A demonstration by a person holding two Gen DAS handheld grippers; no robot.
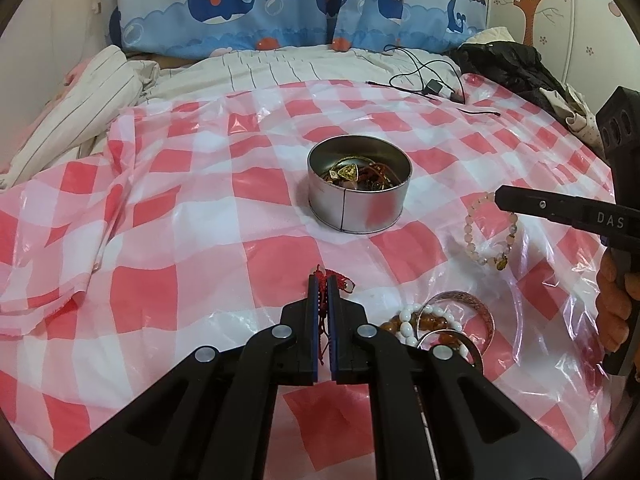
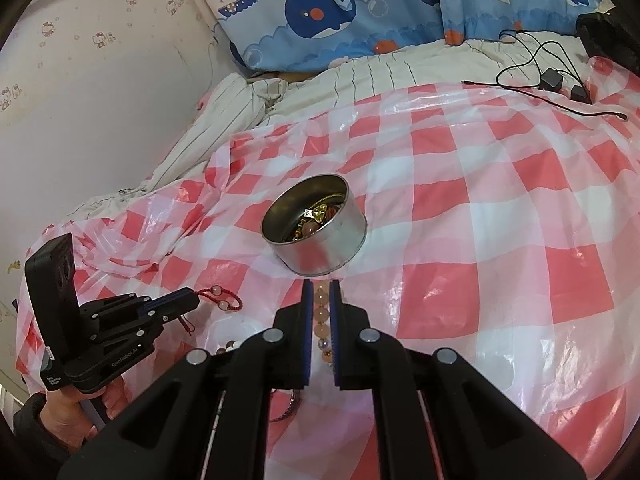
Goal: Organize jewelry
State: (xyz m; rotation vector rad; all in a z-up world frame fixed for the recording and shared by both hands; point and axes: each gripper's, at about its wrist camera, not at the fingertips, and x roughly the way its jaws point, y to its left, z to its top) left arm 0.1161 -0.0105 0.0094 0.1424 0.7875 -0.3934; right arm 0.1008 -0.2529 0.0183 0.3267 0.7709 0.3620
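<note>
Both sets of jaws are gripping jewellery. The left gripper [image 1: 323,280] is pinching a red cord bracelet [image 2: 224,300] with pale beads, its jaws closed almost flat on the cord. The right gripper [image 2: 322,286] is clamping a pink bead bracelet [image 1: 486,232], the beads sitting in a row between its nearly shut jaws and the loop dangling below the tips in the left wrist view.

Both pieces are hanging just short of the round metal tin [image 1: 359,194], which is standing open on the checked plastic sheet [image 1: 160,208] spread over the bed.

The risks look to me like these: the red cord is thin and held only at one spot, so it is likely to slip out if the hand tilts or jerks on the way over. The round beads could roll between the flat pads and let the pink bracelet drop short of the tin. A dangling loop could also catch on the rim and tip the light tin on the soft, slippery sheet.

The tin is already holding a tangle of gold-coloured and reddish pieces. More items are waiting on the sheet: white bead bracelets [image 1: 416,320], an amber bead strand [image 1: 394,327] and a metal bangle [image 1: 468,308].
</note>
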